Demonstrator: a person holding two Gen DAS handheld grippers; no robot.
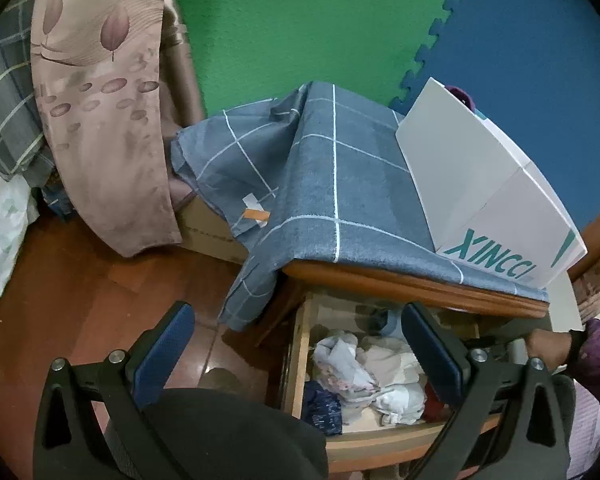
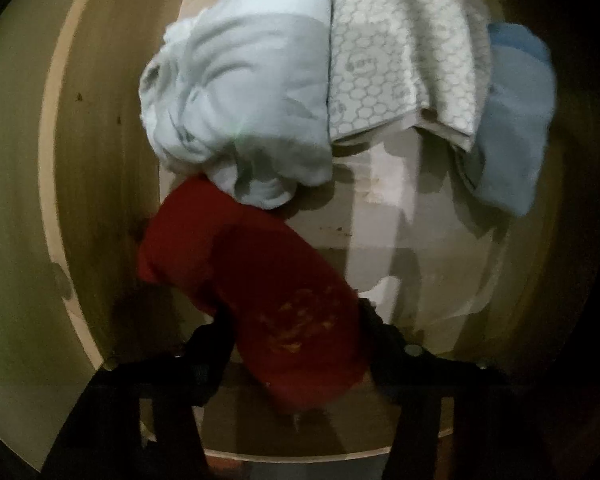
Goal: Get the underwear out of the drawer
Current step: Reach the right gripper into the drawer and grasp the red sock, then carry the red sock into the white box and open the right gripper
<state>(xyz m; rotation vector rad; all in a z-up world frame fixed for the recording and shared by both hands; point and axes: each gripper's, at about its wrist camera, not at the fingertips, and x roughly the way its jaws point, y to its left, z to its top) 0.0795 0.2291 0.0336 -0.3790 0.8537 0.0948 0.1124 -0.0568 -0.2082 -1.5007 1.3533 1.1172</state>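
Note:
The wooden drawer (image 1: 299,364) of the nightstand stands pulled out, with several crumpled garments in it. In the right wrist view, red underwear (image 2: 260,280) with a faint yellow print fills the space between the black fingers of my right gripper (image 2: 294,320), which is shut on it low inside the drawer (image 2: 92,200). A white garment (image 2: 240,100) lies partly on the red one. In the left wrist view, a bit of the red underwear (image 1: 434,398) shows. My left gripper (image 1: 300,346) hangs open above the drawer's left side, nothing between its blue pads.
A patterned white cloth (image 2: 396,56) and a light blue garment (image 2: 512,120) lie deeper in the drawer. A blue checked cloth (image 1: 332,184) covers the nightstand, with a white box (image 1: 488,192) on it. A person's hand (image 1: 548,346) is at the drawer's right. Bedding (image 1: 100,120) hangs at left.

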